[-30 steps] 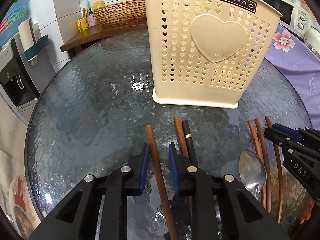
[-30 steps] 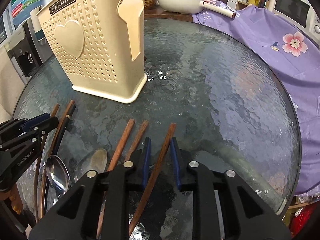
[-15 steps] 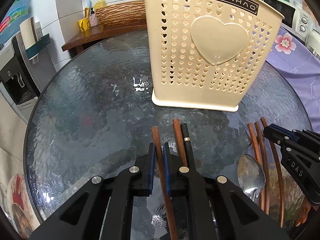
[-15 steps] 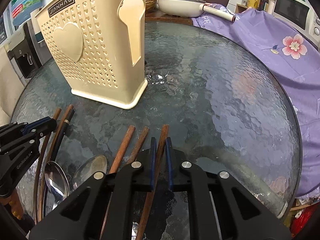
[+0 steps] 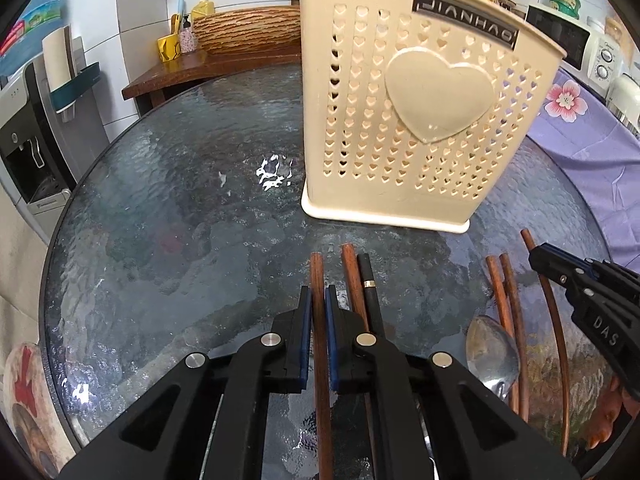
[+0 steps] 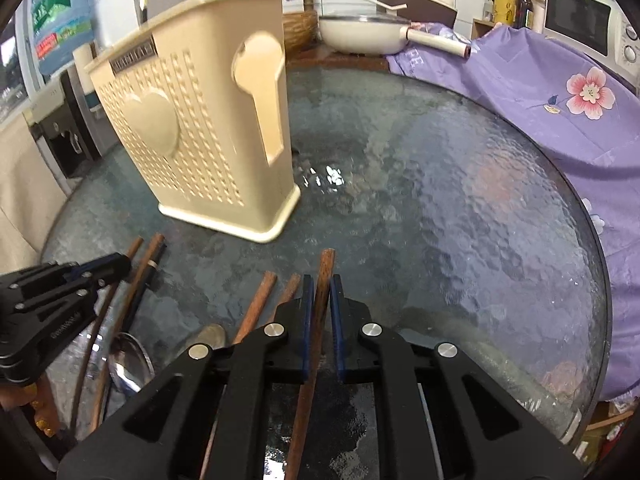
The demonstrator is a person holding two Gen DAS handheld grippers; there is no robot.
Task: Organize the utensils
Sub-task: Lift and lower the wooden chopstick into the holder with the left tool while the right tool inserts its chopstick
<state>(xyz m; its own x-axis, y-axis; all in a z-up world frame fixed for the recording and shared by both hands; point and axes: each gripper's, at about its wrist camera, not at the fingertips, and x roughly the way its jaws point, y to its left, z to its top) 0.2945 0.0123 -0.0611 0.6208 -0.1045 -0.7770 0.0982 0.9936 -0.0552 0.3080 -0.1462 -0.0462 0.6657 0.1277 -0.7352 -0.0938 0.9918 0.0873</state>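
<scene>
A cream perforated utensil holder (image 5: 416, 120) stands upright on the round glass table (image 5: 180, 240); it also shows in the right wrist view (image 6: 200, 140). My left gripper (image 5: 318, 300) is shut on a brown wooden chopstick (image 5: 318, 276). My right gripper (image 6: 320, 292) is shut on another brown chopstick (image 6: 325, 268), lifted a little off the glass. More brown chopsticks (image 5: 350, 276), a black chopstick (image 5: 370, 288) and a metal spoon (image 5: 492, 352) lie on the table near the front edge. The right gripper shows at the right of the left view (image 5: 536, 258).
A purple flowered cloth (image 6: 560, 92) covers the right side. A white pan (image 6: 360, 32) and a microwave (image 6: 580, 20) stand behind. A wooden shelf (image 5: 208, 68) with a woven basket (image 5: 248, 34) and a water dispenser (image 5: 28, 136) are at the left.
Both grippers closed from open onto their chopsticks. The right gripper has since lifted and moved, and its view has shifted and blurred.
</scene>
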